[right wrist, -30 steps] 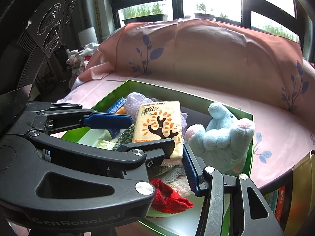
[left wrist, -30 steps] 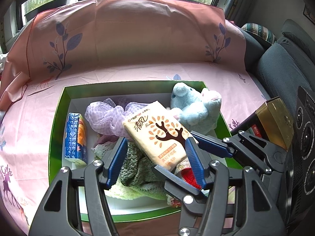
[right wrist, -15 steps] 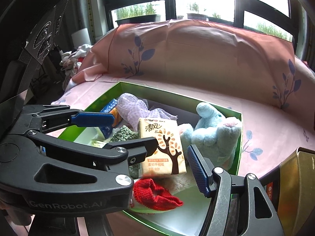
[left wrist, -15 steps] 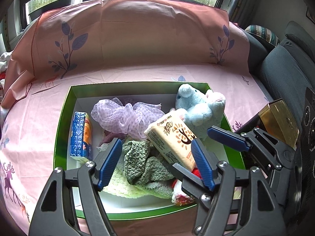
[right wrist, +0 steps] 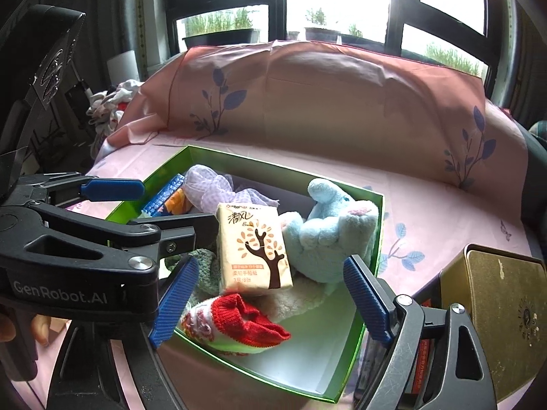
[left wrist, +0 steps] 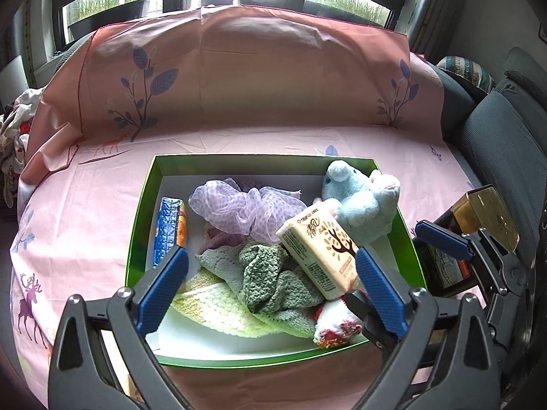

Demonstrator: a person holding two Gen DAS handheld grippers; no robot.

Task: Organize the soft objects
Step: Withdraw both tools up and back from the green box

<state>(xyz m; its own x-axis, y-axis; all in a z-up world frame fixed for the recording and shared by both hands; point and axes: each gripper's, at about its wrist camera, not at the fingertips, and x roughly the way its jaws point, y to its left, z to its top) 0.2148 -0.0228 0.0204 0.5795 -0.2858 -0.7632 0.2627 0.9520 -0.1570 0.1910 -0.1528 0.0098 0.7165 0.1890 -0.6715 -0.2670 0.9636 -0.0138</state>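
On the pink bedsheet [left wrist: 102,225], both claws, left [left wrist: 270,285] and right [right wrist: 270,299], are opening empty over the green box [left wrist: 143,205]; the tissue pack [left wrist: 318,249] is looking light and squashy, best pinched across its narrow sides.

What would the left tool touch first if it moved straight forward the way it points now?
Probably the green knitted cloth in the box, midway between the opening fingers of the left tool; depth is unclear.
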